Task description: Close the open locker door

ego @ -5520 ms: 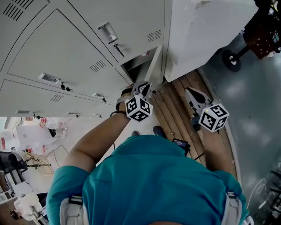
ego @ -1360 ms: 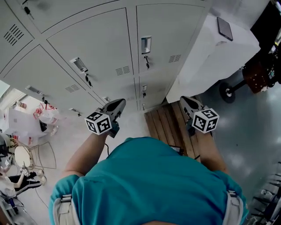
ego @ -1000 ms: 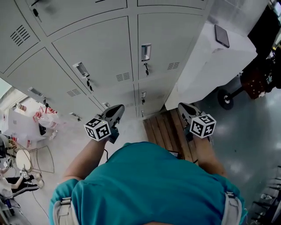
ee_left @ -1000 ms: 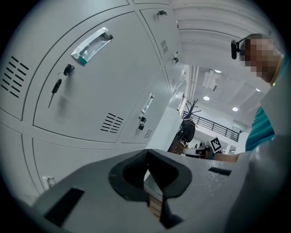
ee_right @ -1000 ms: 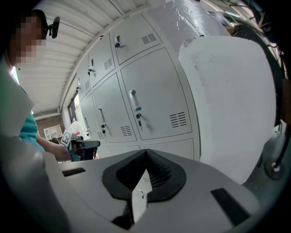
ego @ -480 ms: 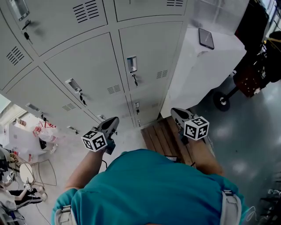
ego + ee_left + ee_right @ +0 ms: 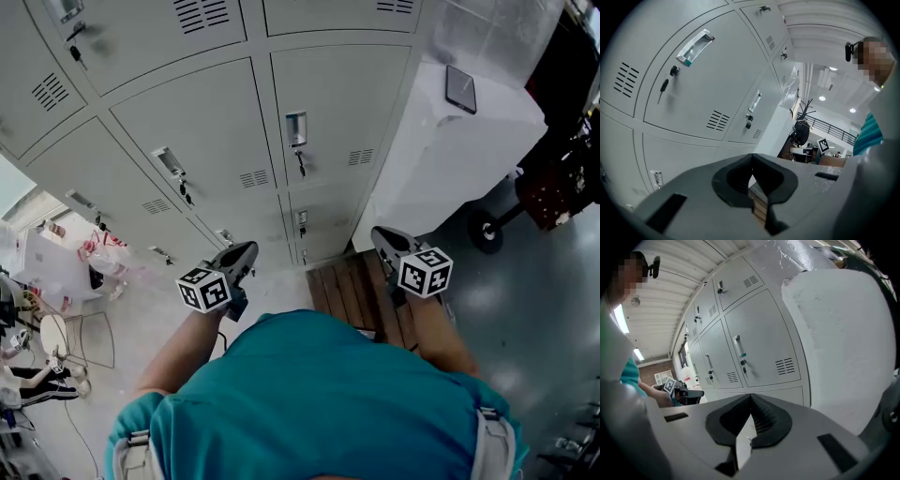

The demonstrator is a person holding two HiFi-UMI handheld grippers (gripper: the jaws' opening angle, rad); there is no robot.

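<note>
The grey lockers fill the upper part of the head view, and every door in sight lies flush and closed. That includes the low door beside the white cabinet. My left gripper hangs in the air short of the lockers, shut and holding nothing. At the same height to its right, my right gripper is also shut and empty. The left gripper view shows its jaws meeting below closed doors. In the right gripper view the jaws touch in front of a closed door.
A white cabinet stands right of the lockers with a dark flat device on top. A wooden pallet lies on the floor below the grippers. A black wheeled cart is at far right. Bags and clutter sit at left.
The low locker door that stood open with my left gripper at its edge is now closed. Both grippers have drawn back from the lockers and have hardly moved over the last second.
</note>
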